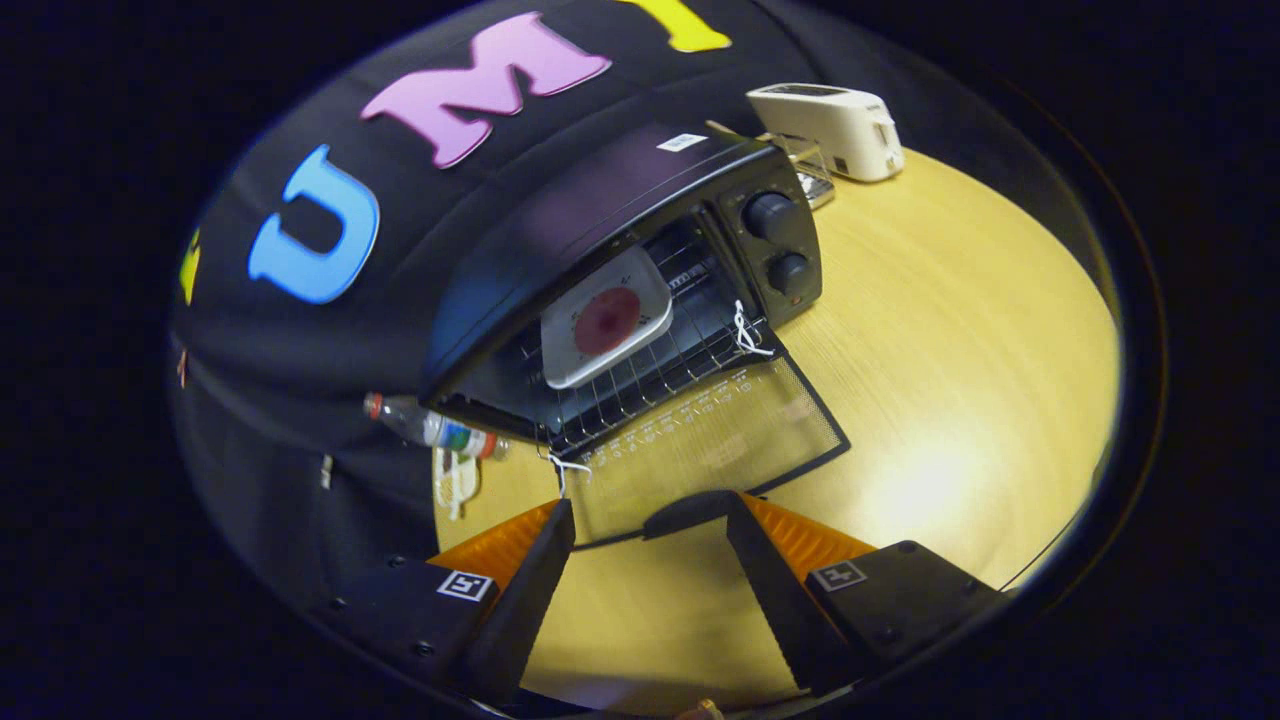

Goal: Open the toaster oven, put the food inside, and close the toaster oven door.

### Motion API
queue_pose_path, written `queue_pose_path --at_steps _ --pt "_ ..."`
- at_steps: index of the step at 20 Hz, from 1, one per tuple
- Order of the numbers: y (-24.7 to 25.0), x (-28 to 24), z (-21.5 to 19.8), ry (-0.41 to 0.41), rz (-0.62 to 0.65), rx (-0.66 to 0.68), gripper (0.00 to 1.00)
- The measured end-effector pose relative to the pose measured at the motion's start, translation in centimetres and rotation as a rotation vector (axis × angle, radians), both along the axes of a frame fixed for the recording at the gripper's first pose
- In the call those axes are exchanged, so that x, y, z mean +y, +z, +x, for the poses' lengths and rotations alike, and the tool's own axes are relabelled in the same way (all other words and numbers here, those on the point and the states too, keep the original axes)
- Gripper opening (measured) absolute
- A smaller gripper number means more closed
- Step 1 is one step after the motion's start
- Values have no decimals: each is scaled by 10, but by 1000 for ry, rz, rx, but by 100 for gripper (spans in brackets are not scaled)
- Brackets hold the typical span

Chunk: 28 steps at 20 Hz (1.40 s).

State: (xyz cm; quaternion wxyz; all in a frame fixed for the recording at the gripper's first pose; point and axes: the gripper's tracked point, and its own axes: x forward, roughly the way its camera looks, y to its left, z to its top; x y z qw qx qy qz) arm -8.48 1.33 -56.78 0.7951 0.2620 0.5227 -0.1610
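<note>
A black toaster oven (600, 210) stands on the wooden table (950, 380) with its glass door (720, 450) folded down flat toward me. Inside, on the wire rack (640, 375), sits a white plate (605, 318) with a round red food item (607, 320) on it. My gripper (650, 530) is open just in front of the door's near edge. The door's handle (690, 510) lies between the fingertips, closer to the right one, and neither finger presses on it.
A white toaster (830, 125) stands at the table's far side behind the oven, with a clear container (805, 165) beside it. A plastic bottle (435, 430) lies to the left of the oven. Two knobs (775, 240) are on the oven's right panel.
</note>
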Motion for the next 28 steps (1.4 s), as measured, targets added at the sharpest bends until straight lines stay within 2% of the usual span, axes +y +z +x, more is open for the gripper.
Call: queue_pose_path --at_steps 5,9,13,20,24,28 --pt "-34 13 -45 279 -178 97 99" --pt "-72 19 -61 371 -234 154 100" --pt "-99 19 -64 338 -247 189 100" --pt "-119 6 -43 284 -315 199 100" --pt "-122 6 -40 282 -345 211 99" --pt "-121 6 -39 283 -319 225 99"
